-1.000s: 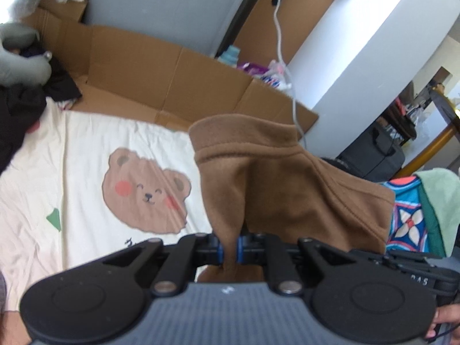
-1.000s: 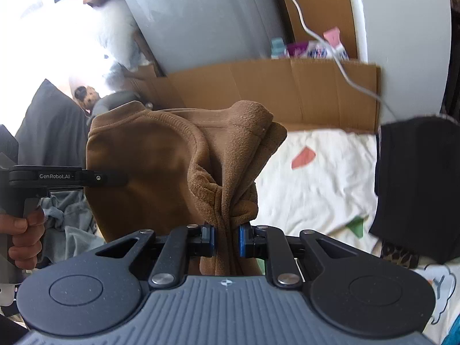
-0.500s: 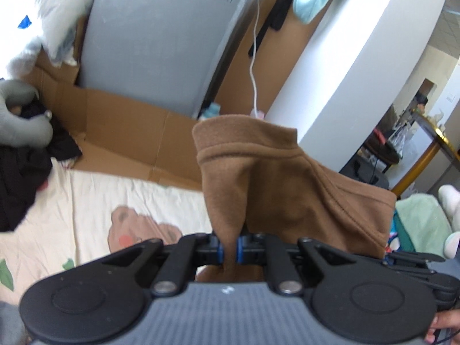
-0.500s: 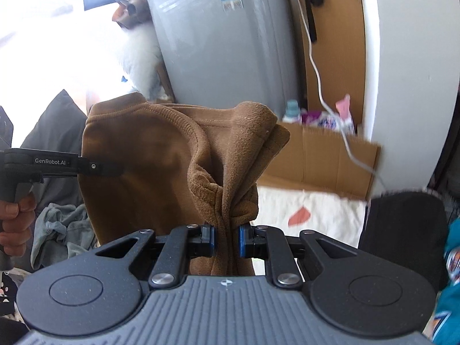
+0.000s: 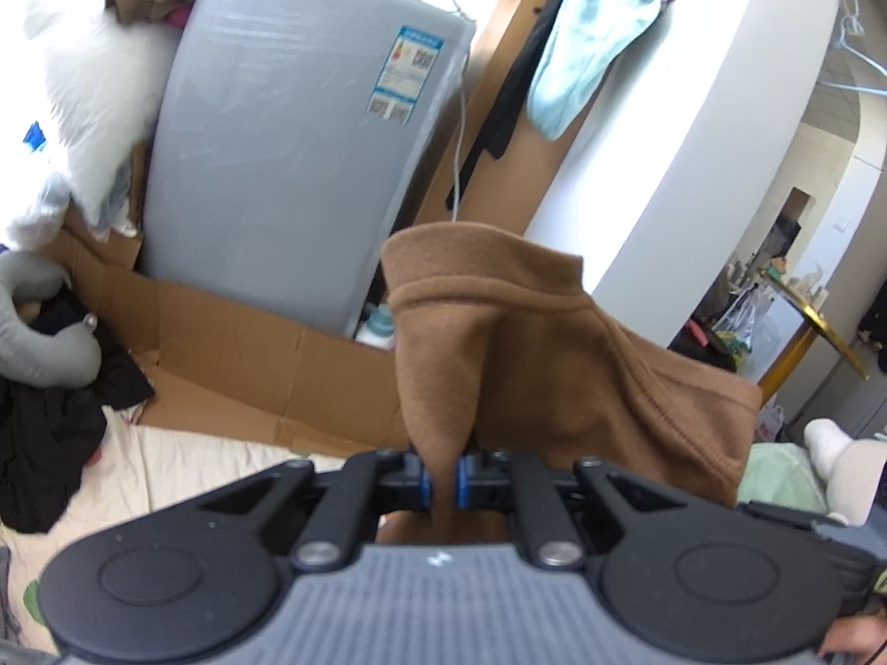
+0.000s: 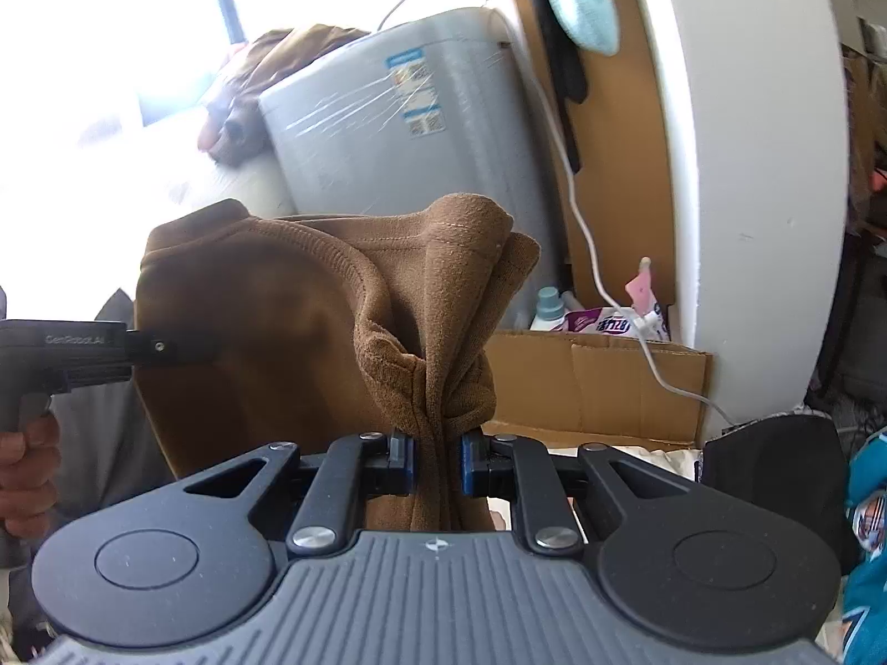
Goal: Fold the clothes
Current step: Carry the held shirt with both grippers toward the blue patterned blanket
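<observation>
Bright daylight from upper left, blown out to white glare in the right wrist view, with fisheye bending at edges and slight motion blur.

"GenRobot.AI" is printed on the left gripper; the sticker on the grey appliance cannot be read.
</observation>
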`<act>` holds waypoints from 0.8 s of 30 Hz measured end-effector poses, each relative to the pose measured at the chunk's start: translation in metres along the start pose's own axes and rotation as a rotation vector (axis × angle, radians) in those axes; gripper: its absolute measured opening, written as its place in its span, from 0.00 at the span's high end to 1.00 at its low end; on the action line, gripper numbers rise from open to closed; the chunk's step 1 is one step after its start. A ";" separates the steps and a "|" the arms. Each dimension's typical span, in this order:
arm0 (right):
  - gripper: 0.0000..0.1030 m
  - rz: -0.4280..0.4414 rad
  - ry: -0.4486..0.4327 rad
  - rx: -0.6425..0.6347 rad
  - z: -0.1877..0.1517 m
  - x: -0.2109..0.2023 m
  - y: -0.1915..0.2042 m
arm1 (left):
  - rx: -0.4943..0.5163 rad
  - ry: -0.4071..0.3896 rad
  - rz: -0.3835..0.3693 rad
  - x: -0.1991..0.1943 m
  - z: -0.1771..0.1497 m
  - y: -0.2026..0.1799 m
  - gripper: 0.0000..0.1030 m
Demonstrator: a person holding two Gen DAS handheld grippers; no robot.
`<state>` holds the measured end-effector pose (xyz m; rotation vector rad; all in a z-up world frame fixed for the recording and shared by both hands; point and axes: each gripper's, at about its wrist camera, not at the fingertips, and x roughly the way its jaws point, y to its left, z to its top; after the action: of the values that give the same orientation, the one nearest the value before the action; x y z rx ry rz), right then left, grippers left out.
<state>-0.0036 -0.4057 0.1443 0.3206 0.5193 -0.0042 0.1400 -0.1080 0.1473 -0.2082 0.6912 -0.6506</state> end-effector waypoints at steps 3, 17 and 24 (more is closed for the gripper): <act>0.86 -0.001 -0.022 0.014 0.003 -0.005 -0.004 | 0.012 -0.004 -0.001 -0.005 0.006 -0.012 0.91; 0.86 -0.070 -0.010 -0.068 0.019 -0.032 -0.010 | -0.016 0.001 -0.018 -0.009 -0.003 -0.046 0.91; 0.86 -0.067 -0.031 -0.030 0.014 -0.045 -0.039 | 0.011 0.000 -0.005 -0.002 -0.008 -0.071 0.91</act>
<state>-0.0389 -0.4503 0.1660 0.2732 0.4986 -0.0664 0.0992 -0.1629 0.1695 -0.2000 0.6870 -0.6585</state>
